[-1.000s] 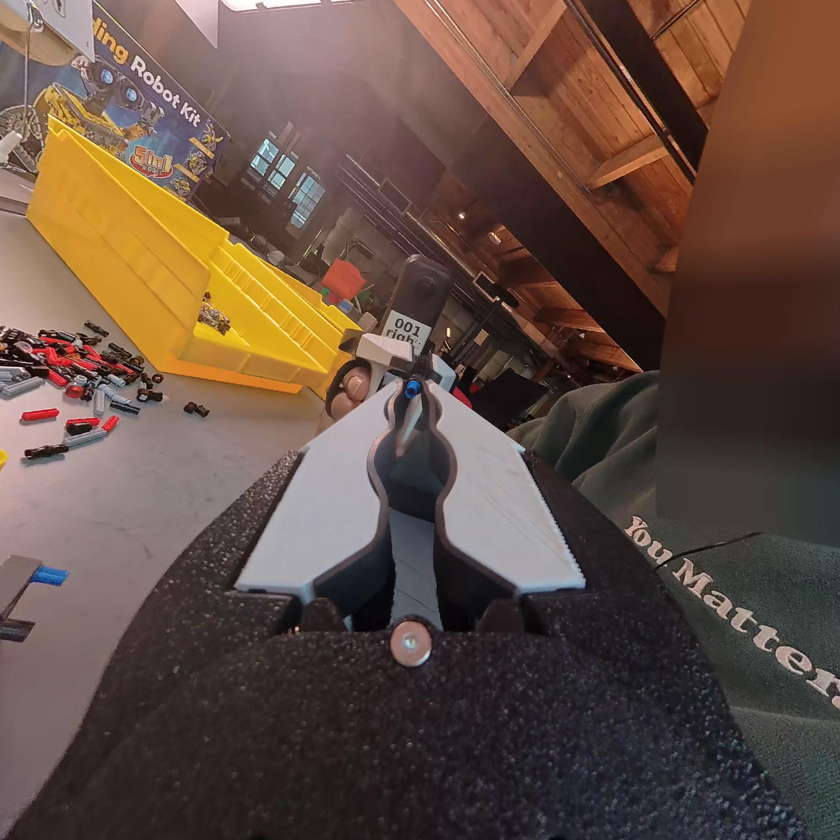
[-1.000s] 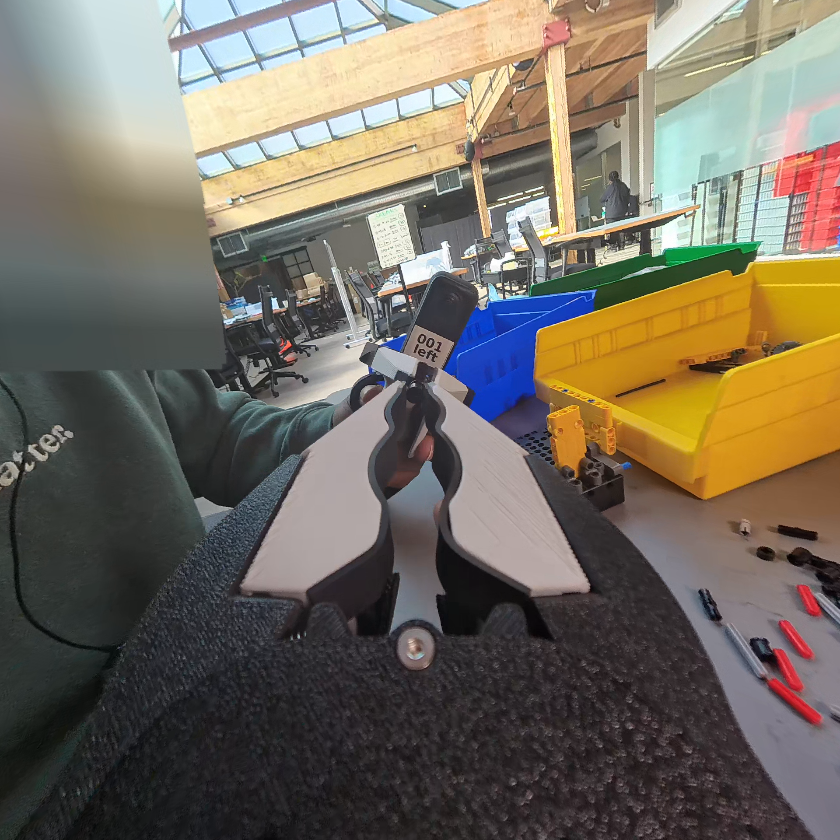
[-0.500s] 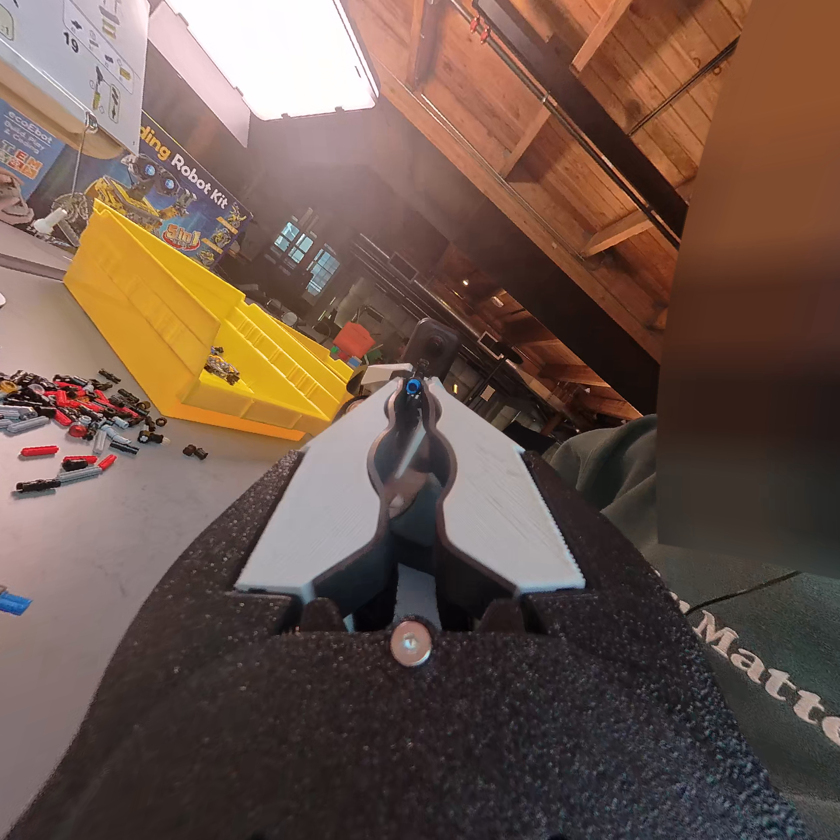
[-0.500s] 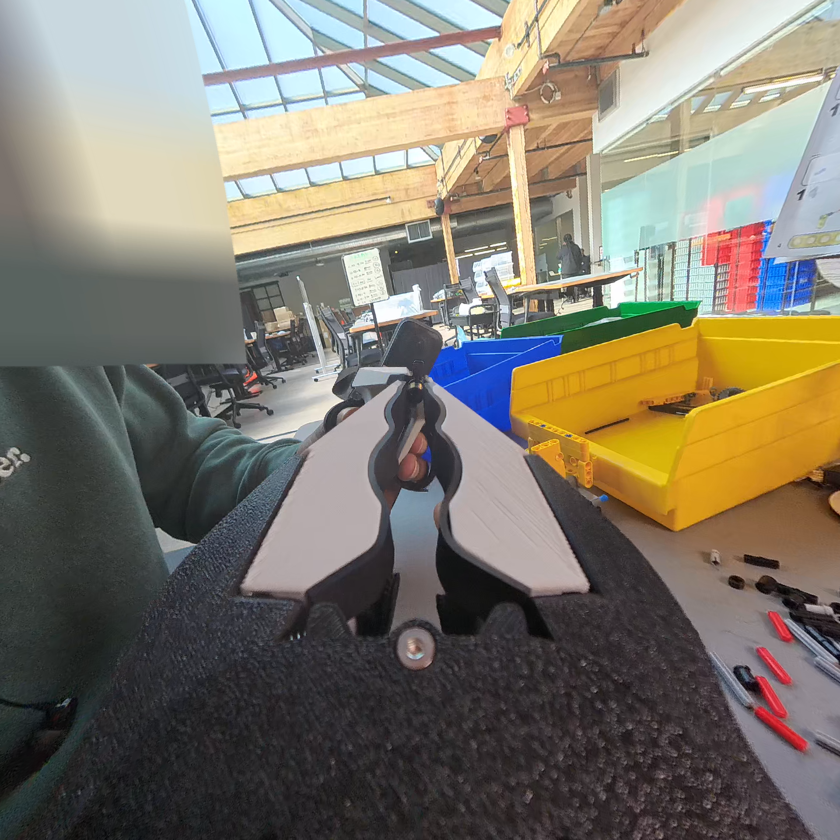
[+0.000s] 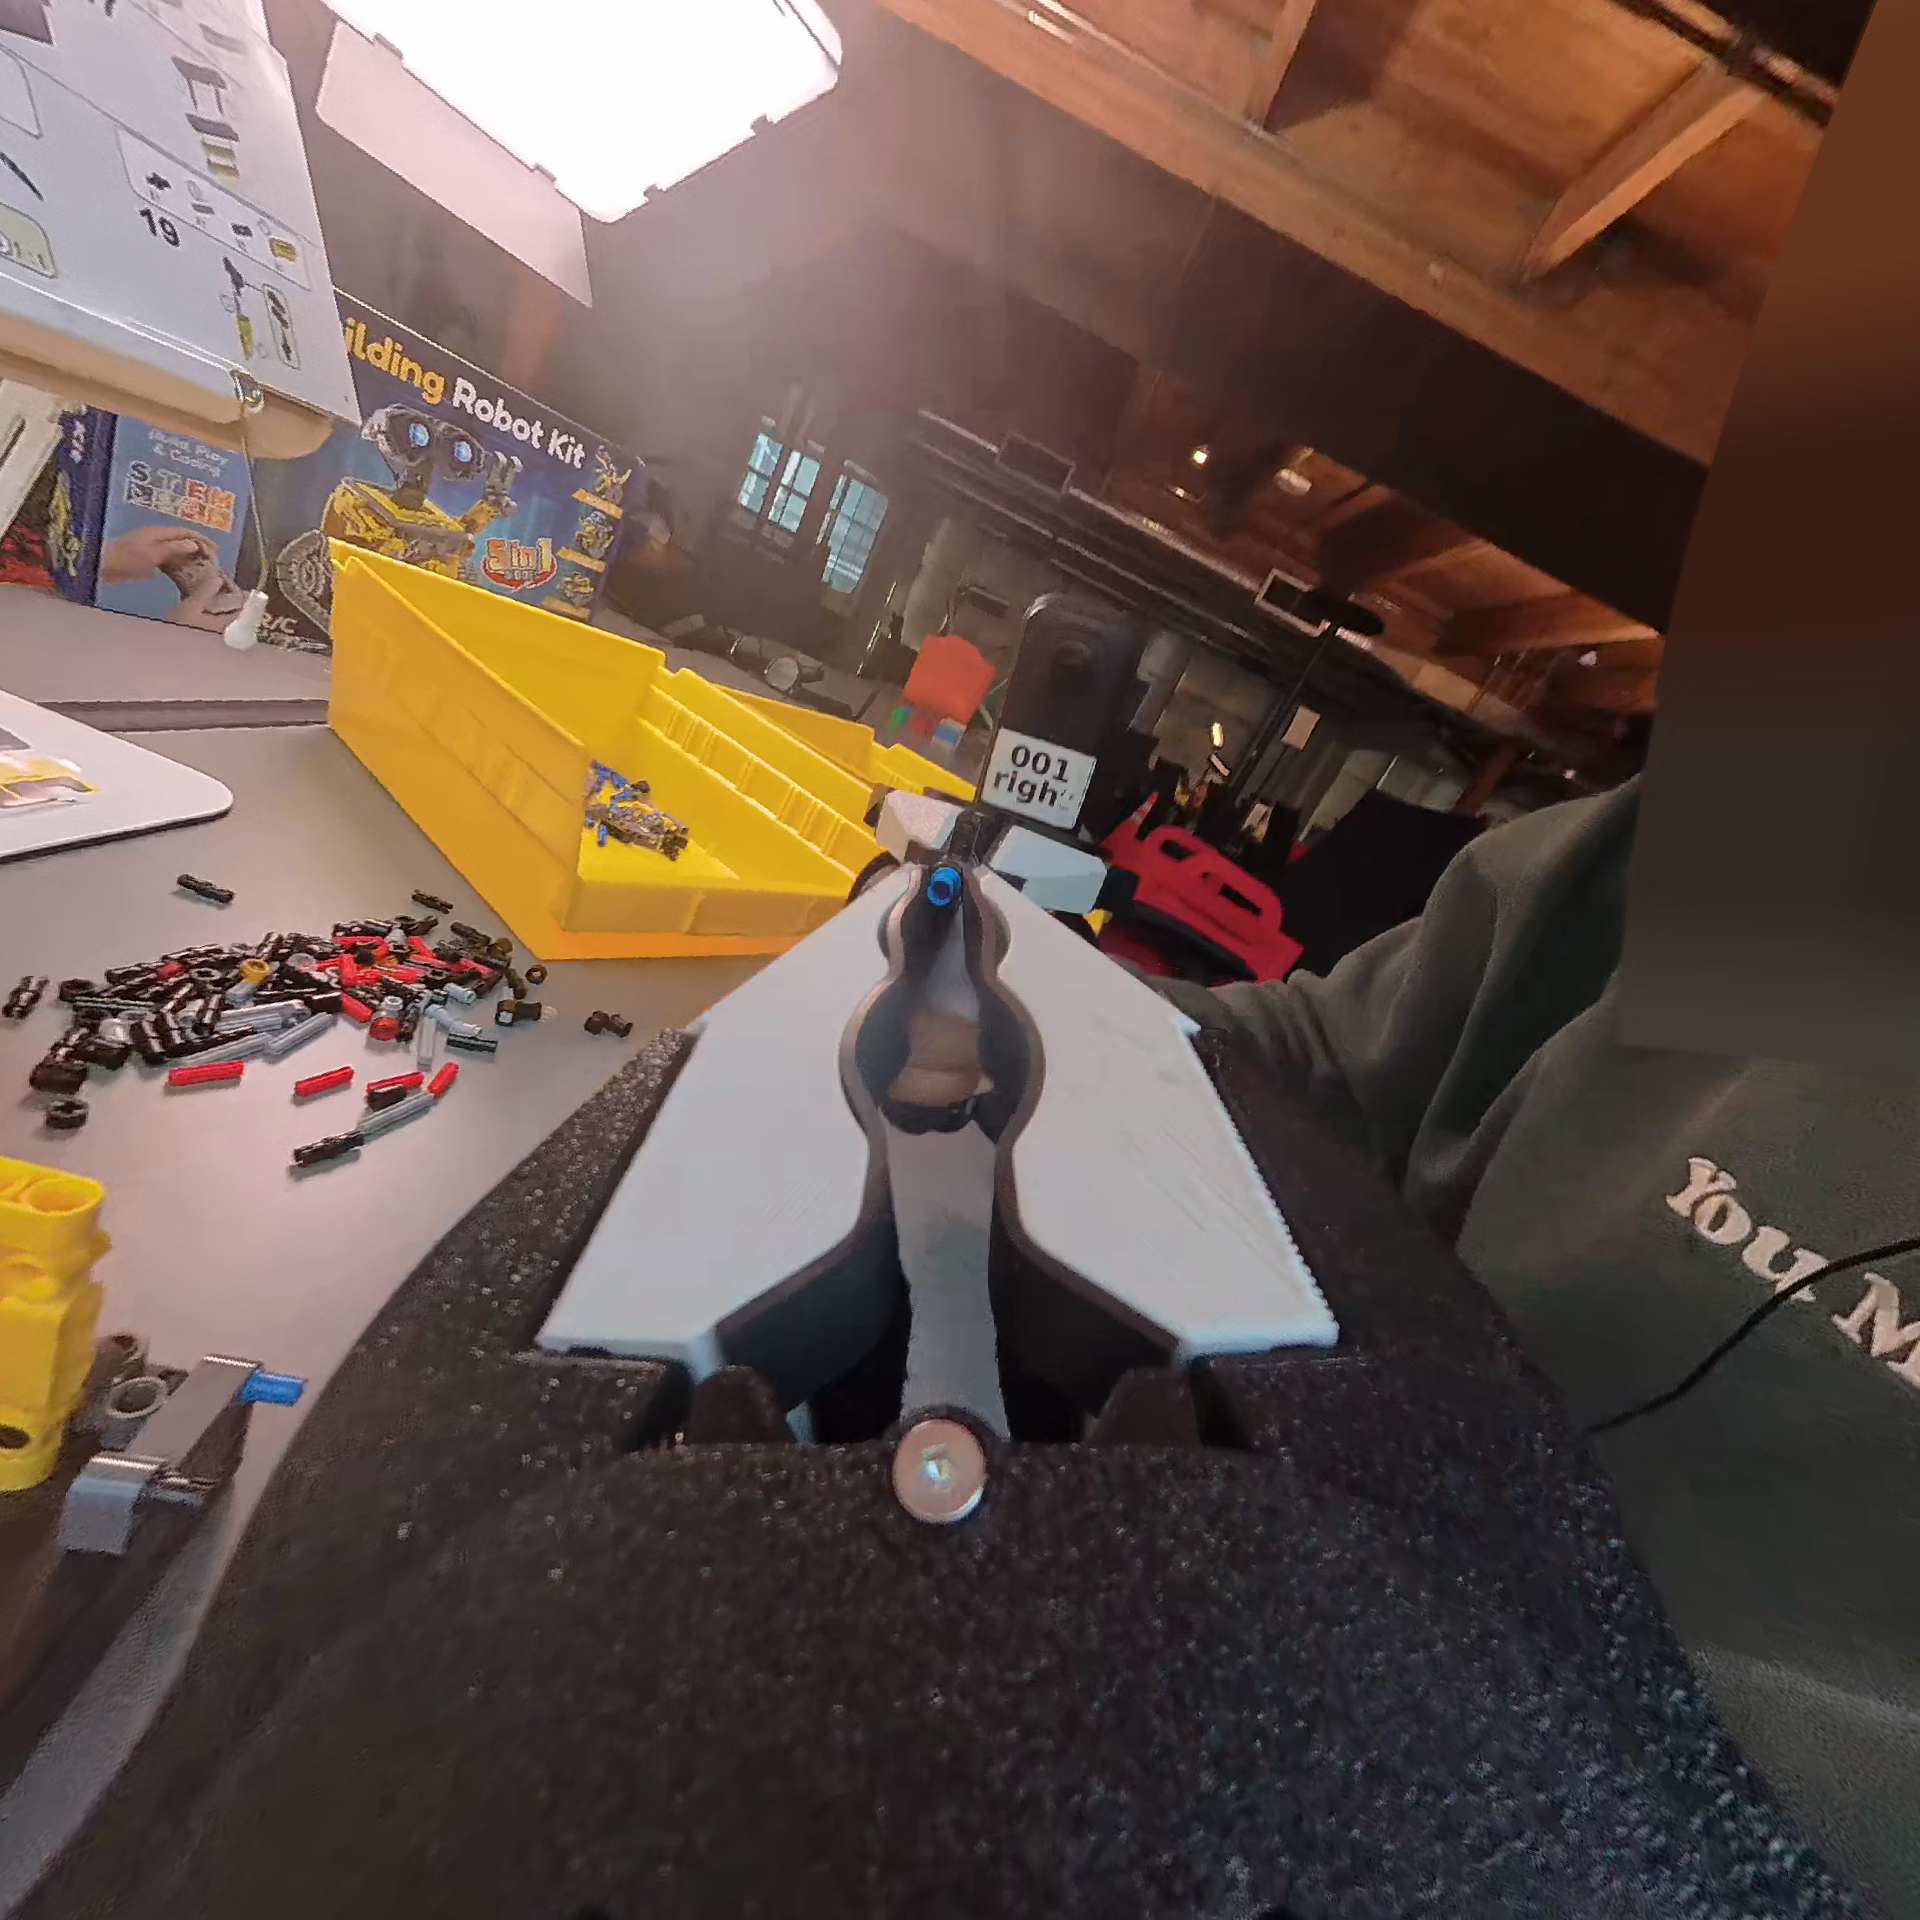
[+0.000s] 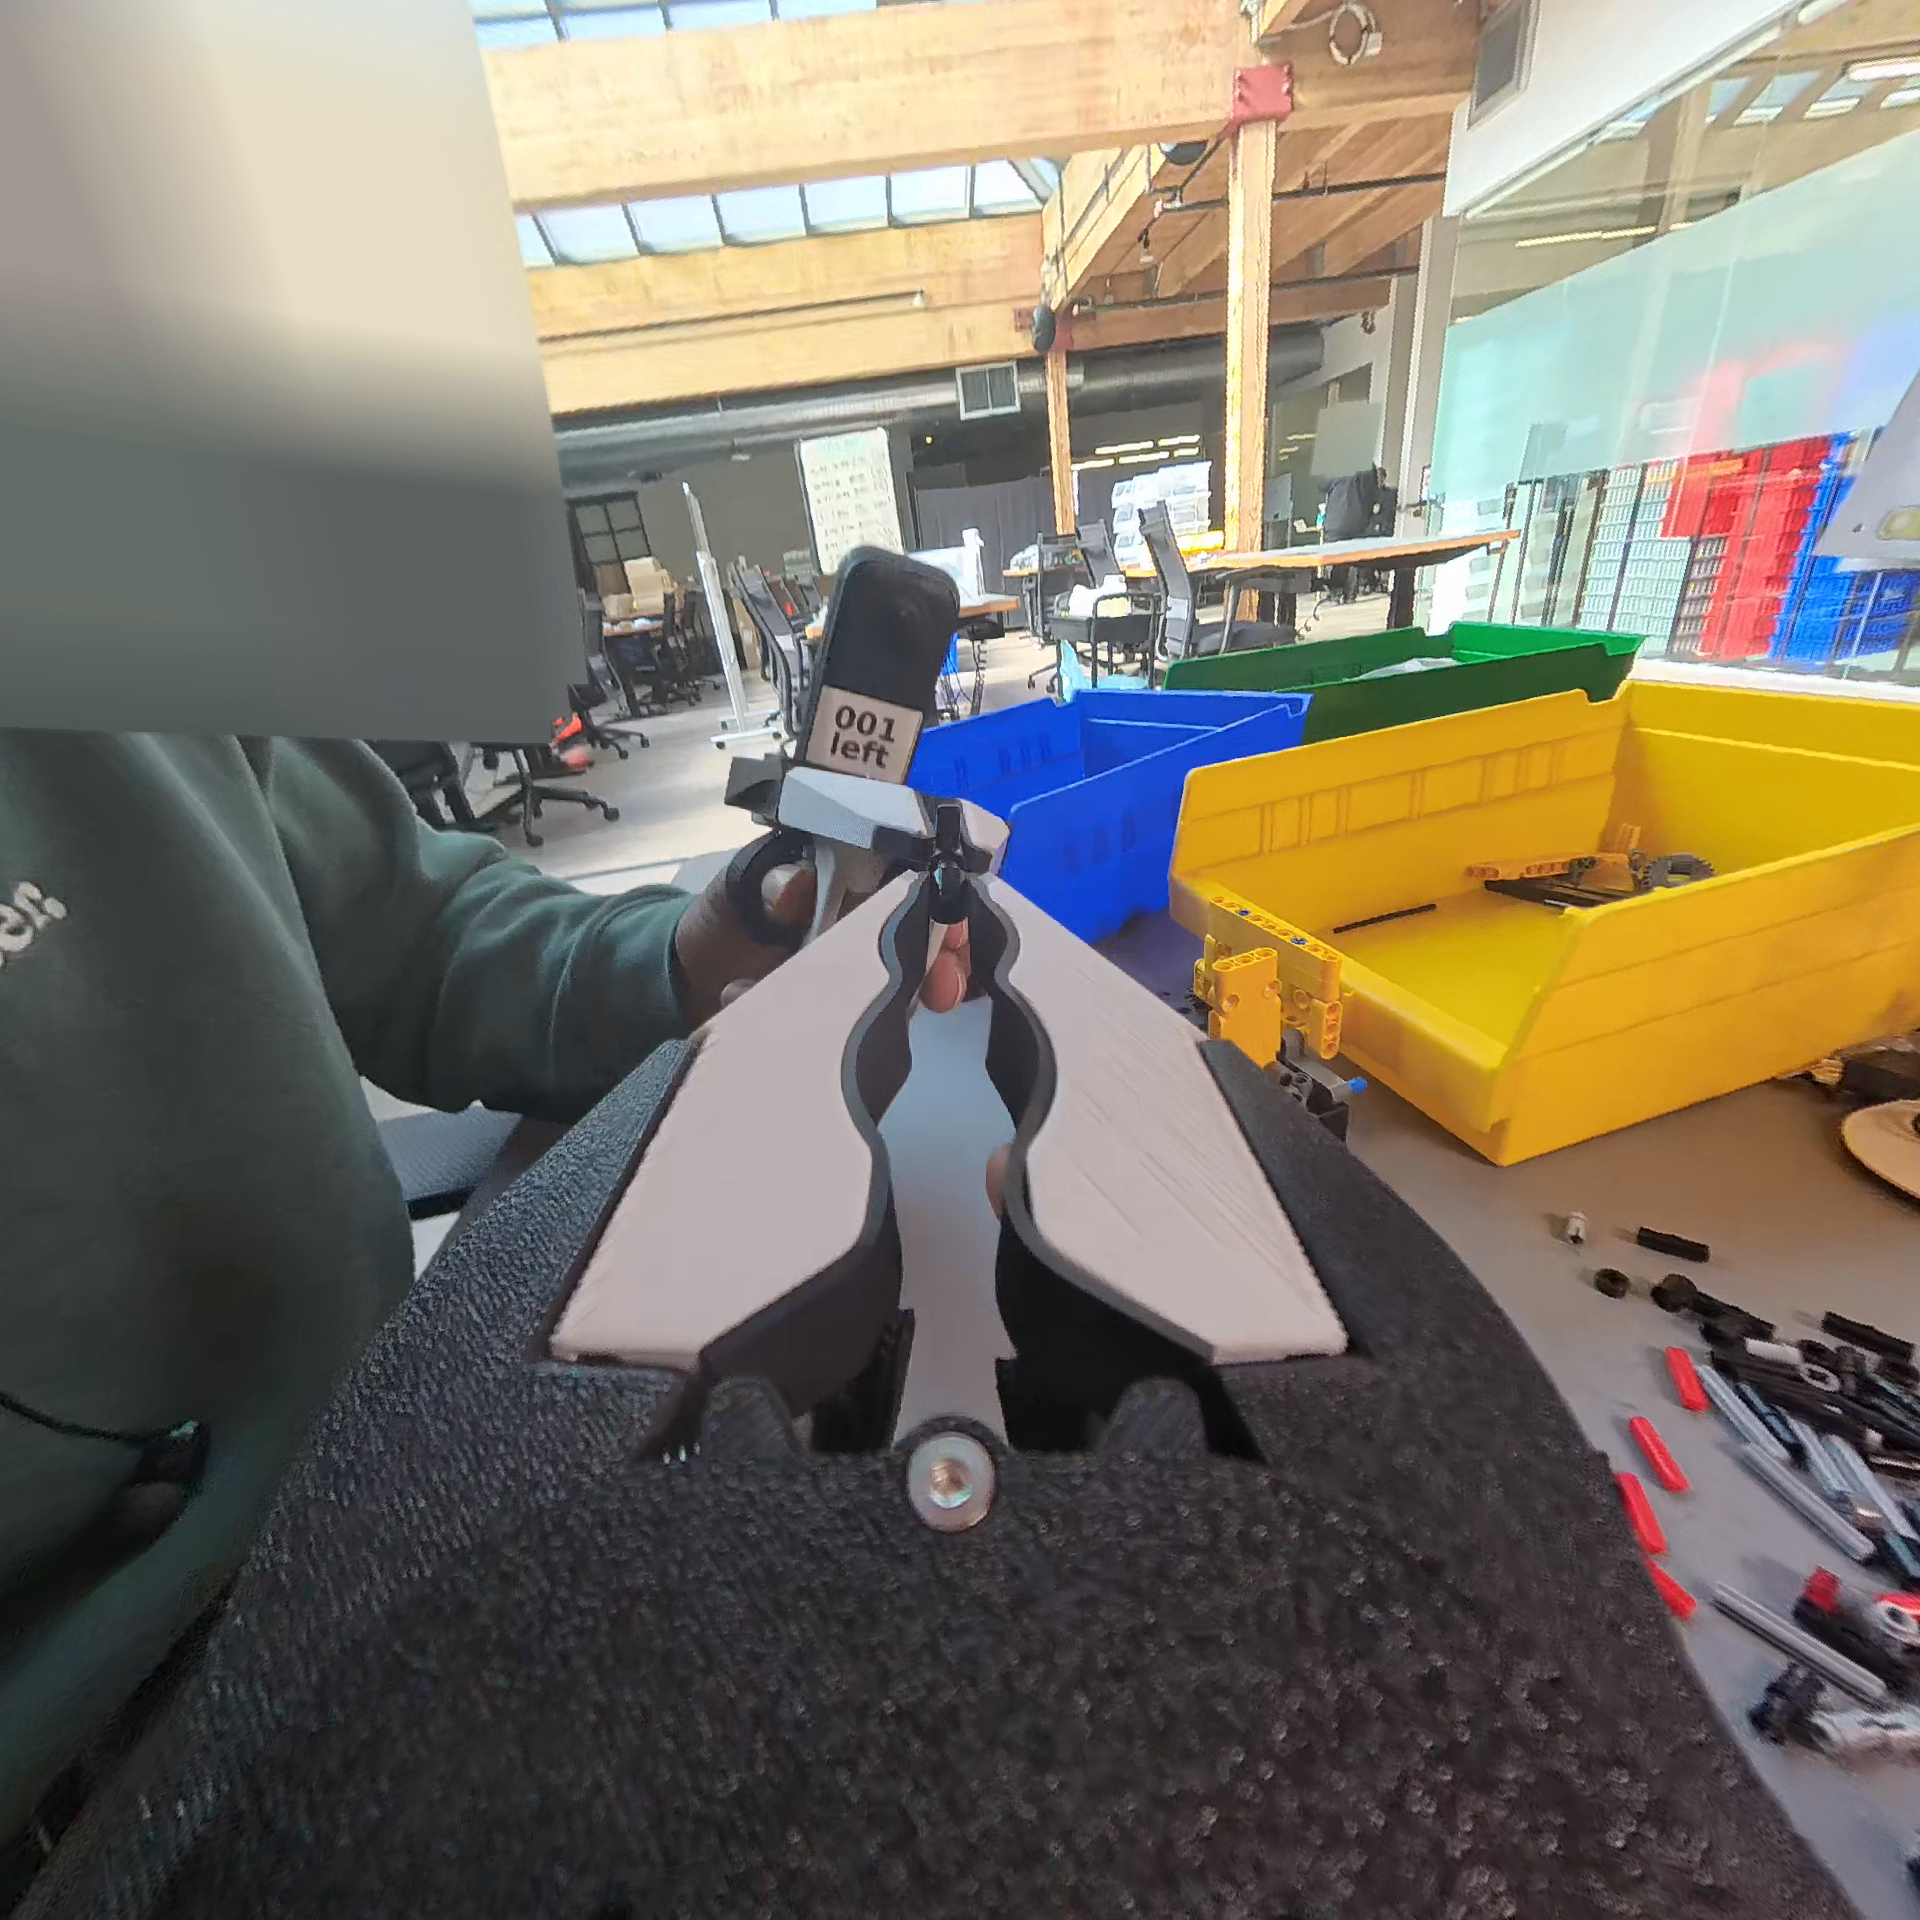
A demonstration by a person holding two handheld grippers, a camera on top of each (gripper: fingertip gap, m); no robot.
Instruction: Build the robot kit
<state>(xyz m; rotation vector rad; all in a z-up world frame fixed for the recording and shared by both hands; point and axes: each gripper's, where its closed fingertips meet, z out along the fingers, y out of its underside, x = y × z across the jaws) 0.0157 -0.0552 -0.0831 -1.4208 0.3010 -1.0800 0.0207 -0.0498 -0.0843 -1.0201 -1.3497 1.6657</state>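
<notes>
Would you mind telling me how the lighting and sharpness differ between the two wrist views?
Left wrist view: dim and warm, a blown-out ceiling light casting haze, loose small parts slightly soft. Right wrist view: bright, even daylight, yellow bin crisp, parts at the right edge smeared.

I see a small blue pin (image 5: 943, 886) pinched at my left gripper (image 5: 945, 904) tip, frame centre; my right gripper (image 6: 945, 902) clamps a small black connector (image 6: 948, 831), centre too.

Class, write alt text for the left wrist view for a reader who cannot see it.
The left hand-held gripper, grey-fingered, is shut on a small blue plastic peg, facing the right hand-held gripper. On the grey table to its left lie scattered black, red and grey pins before a yellow plastic bin.
</notes>
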